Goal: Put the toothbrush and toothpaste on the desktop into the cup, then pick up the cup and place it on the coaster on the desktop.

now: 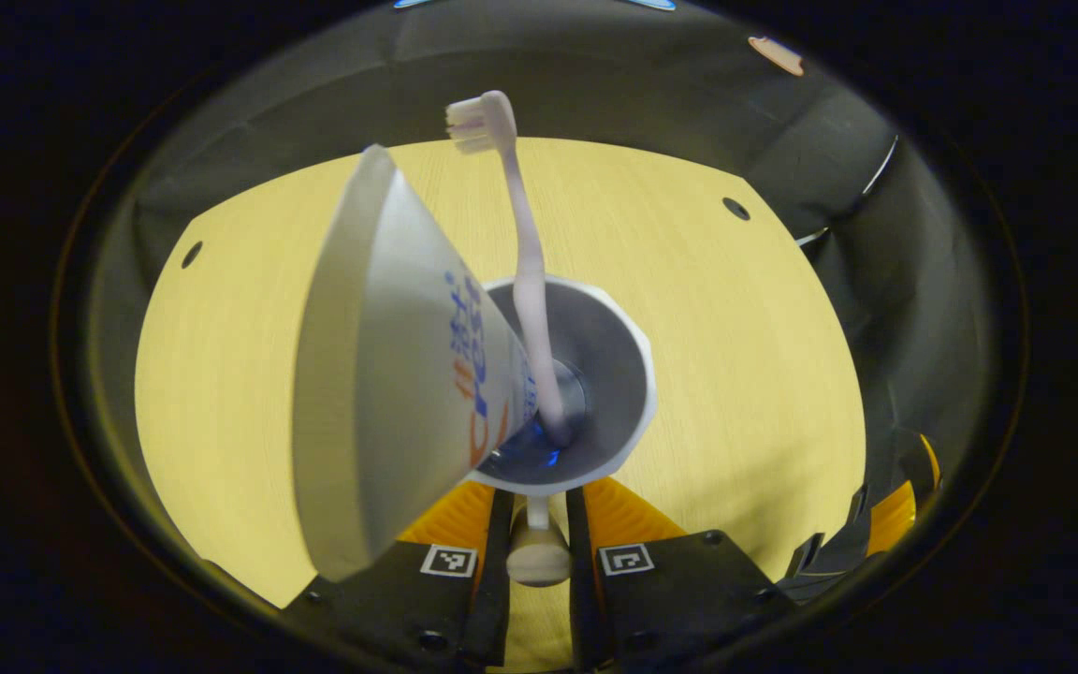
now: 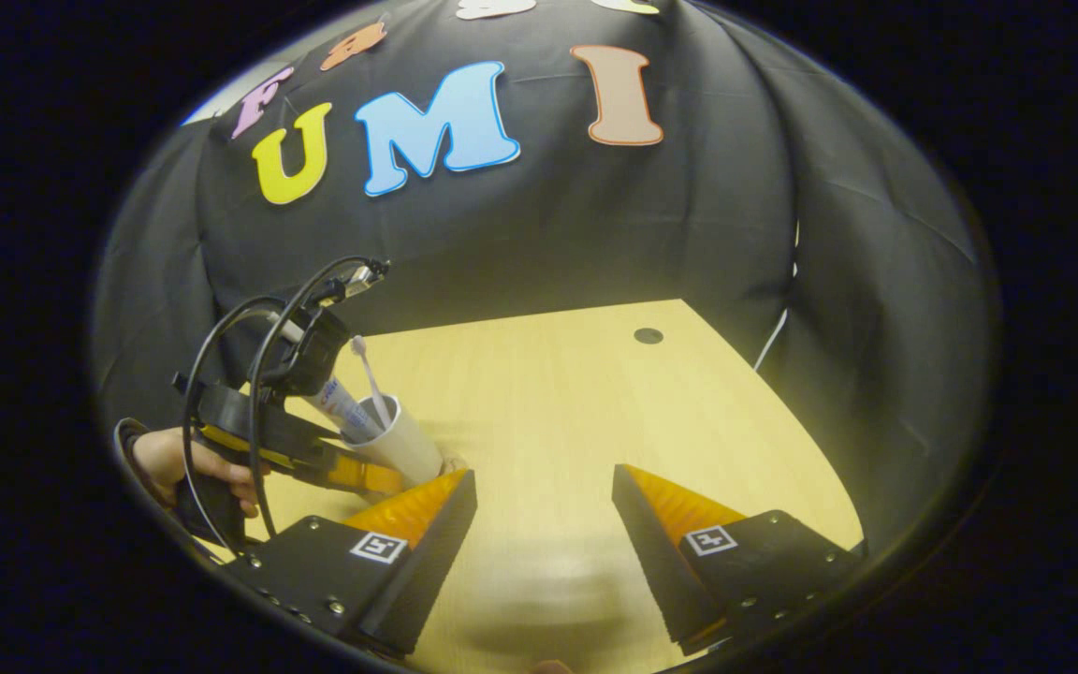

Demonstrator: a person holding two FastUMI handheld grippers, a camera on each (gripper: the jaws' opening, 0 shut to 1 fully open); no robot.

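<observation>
Desktop below — left gripper grips tilted cup handle.

a white cup holds a pale pink toothbrush and white toothpaste, on a light wood-grain desktop.

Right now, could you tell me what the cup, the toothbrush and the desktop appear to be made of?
The cup looks like smooth matte white plastic, judging by its thin, even rim. The toothbrush seems pale pink moulded plastic with a slight sheen and white bristles. The desktop looks like light wood-grain laminate, going by its fine parallel streaks; real wood cannot be ruled out.
</observation>
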